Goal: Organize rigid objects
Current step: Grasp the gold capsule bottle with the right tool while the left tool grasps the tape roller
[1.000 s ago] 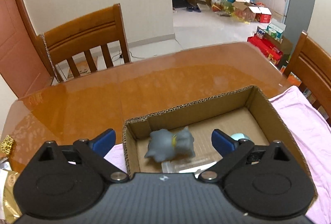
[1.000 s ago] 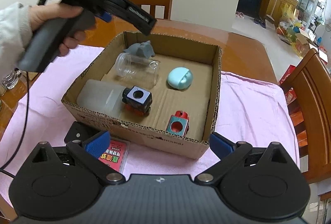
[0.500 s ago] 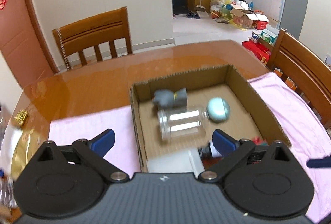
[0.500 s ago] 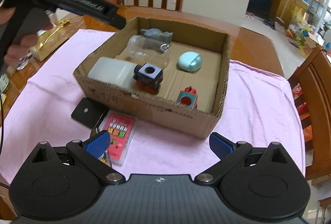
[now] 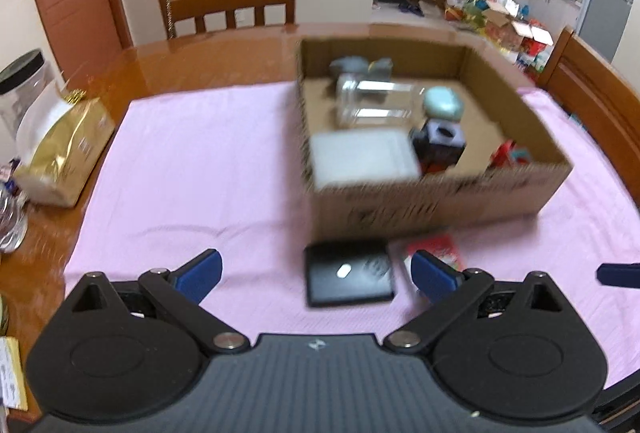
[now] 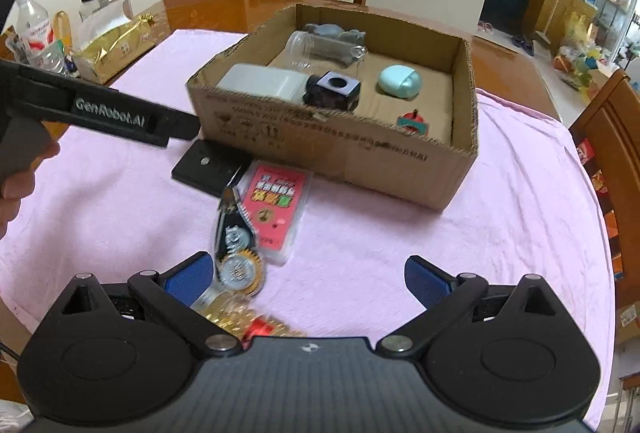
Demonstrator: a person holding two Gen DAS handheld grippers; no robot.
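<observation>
Both of my grippers are released and carry nothing: left gripper (image 5: 316, 269) hangs over the black case (image 5: 349, 277), right gripper (image 6: 308, 275) over the gold-geared gadget (image 6: 237, 253). Beside these lies the pink card pack (image 6: 278, 205). All three rest on the pink cloth (image 6: 400, 233) covering the desk, just outside the cardboard box (image 6: 360, 149). Already boxed: clear jar (image 6: 320, 47), grey toy (image 6: 334, 31), white container (image 6: 260, 83), dark cube (image 6: 332, 89), teal pod (image 6: 399, 81), red piece (image 6: 412, 121). My estimate: well past half done.

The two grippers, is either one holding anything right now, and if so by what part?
Nothing is held. The left gripper and right gripper are both open and empty above the pink cloth.
</observation>
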